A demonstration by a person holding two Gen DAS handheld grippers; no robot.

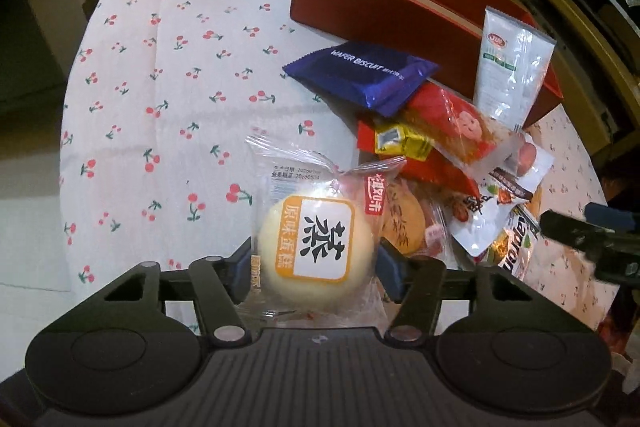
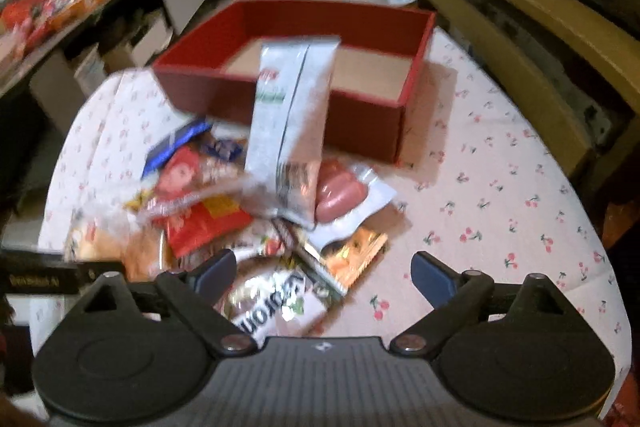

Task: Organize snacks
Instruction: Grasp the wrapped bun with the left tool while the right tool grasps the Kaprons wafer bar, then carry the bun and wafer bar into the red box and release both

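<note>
The left gripper (image 1: 316, 259) pinches the cake (image 1: 316, 251) near the pile (image 1: 440, 163), the right gripper (image 2: 322, 273) is spread; grip gently, then carry to the far red box (image 1: 400, 11).

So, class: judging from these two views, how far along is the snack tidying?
Done: nothing yet; the red cardboard box shows only its bare brown floor. In hand: the left gripper has its fingers against a round pale cake in a clear wrapper. The right gripper hangs open above the pile. Left: the blue wafer biscuit packet, the tall white sachet leaning on the box, and the remaining mixed packets.
</note>
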